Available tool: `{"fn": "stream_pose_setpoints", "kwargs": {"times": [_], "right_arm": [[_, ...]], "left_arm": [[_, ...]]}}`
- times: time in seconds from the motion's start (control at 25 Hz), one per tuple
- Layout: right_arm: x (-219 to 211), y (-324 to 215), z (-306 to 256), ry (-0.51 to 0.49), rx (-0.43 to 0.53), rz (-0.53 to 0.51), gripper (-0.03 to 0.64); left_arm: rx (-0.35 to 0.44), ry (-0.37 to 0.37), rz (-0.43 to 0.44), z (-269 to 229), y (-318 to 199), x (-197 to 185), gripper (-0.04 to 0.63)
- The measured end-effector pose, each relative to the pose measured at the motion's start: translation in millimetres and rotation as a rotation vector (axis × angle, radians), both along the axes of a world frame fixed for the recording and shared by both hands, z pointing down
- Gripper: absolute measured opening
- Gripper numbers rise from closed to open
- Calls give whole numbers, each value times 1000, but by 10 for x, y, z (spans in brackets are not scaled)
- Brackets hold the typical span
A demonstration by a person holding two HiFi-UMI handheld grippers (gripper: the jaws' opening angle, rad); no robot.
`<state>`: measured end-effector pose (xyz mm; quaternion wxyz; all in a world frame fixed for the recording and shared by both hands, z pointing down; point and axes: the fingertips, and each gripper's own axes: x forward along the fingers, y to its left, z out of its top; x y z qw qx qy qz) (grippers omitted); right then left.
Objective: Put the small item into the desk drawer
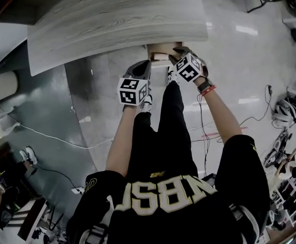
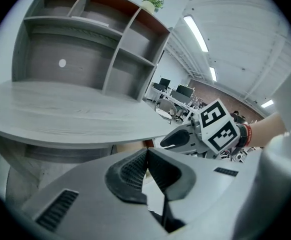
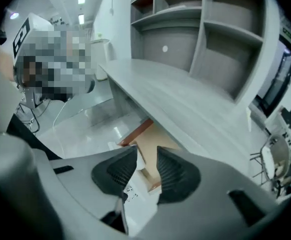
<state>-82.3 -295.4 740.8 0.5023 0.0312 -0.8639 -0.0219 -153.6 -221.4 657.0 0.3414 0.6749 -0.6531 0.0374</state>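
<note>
The grey wooden desk top (image 1: 117,19) has a tan drawer (image 1: 160,52) pulled out under its front edge. My right gripper (image 1: 177,54) reaches into that drawer. In the right gripper view its jaws (image 3: 146,169) stand apart over the drawer's tan inside (image 3: 153,141). A small white item with dark print (image 3: 135,196) shows in the gap low between them, and no pad visibly presses on it. My left gripper (image 1: 144,66) hangs just left of the drawer. Its jaws (image 2: 145,156) meet at the tips with nothing between them. The right gripper (image 2: 178,139) shows beyond them.
A grey shelf unit (image 2: 85,39) with a small potted plant (image 2: 150,3) stands on the desk's far side. The person's legs and shoes (image 1: 147,104) are right below the drawer. Cables (image 1: 46,136) trail over the glossy floor, and chairs and gear (image 1: 285,116) crowd the right.
</note>
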Motion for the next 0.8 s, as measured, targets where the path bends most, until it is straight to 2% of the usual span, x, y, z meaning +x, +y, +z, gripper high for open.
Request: {"fn": "stream_pose_setpoints", "kwargs": {"times": [0.28,0.48,0.6,0.8], "right_arm": [[195,-64,-726,-110,10,180,120],[324,-84,-1227,-240,-6,322,110],[410,-174,-1464,-302,20,401,104],[554,-245,-1952,-414,60,526,94]], "left_arm": [[57,-26,17,-443,-66,-86,15],[111,-61,33,-793,-135,-102,15],[156,-79,41,-1000,-256,-136,15],[229,-159,61,-1456,-357,-183,15]]}}
